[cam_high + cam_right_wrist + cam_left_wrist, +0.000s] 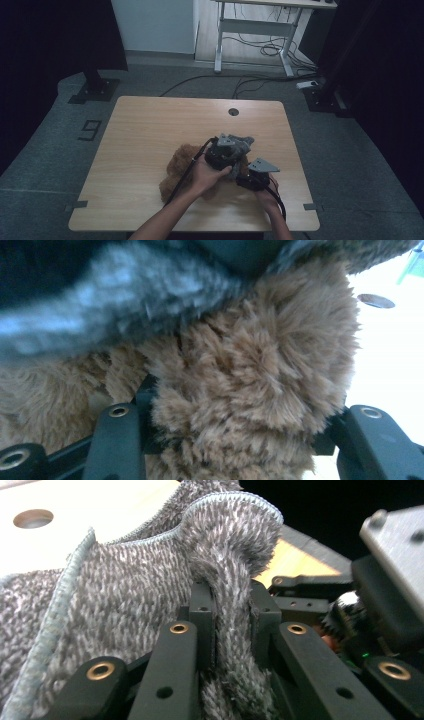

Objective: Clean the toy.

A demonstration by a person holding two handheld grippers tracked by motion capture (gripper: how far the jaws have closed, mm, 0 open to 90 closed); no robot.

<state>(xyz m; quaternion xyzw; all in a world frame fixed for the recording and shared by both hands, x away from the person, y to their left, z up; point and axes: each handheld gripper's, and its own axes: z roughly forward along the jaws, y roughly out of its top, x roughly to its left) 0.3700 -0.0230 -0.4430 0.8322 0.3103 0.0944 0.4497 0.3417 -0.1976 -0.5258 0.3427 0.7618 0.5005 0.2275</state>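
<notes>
We have the grey knit [130,595] in the left claw [231,630]: its jaws are clamped together on a bunched fold of the fabric, with the blue-trimmed hem standing up above them. In the high view the knit [239,144] sits at the top of the plush bear [181,159], lifted a little off the fur, near the middle of the surface [150,130] and toward our side.

The bear lies on the surface, brown and shaggy. The right claw [235,430] has a thick lump of its fur [260,370] between the jaws, which stand partly apart and press on the plush from both sides, so we judge it clamped on the bear and holding it down. The grey knit [100,305] crosses the top of the right gripper view, just above that brown lump, blurred.

As we read it, the work is getting the small garment onto or off the bear; which of the two we cannot tell from these pictures. What looks done: both grips are made, one on the knit and one on the bear, and the knit is gathered at one end of the toy. What is left: the fabric is bunched and does not lie smooth over the body, so most of the pull is yet to come. How much of the bear is inside the knit is hidden by our left hand [206,176] and the gripper.

Further out, the surface has a round cable hole [233,111] at its far edge, well apart from the work.
</notes>
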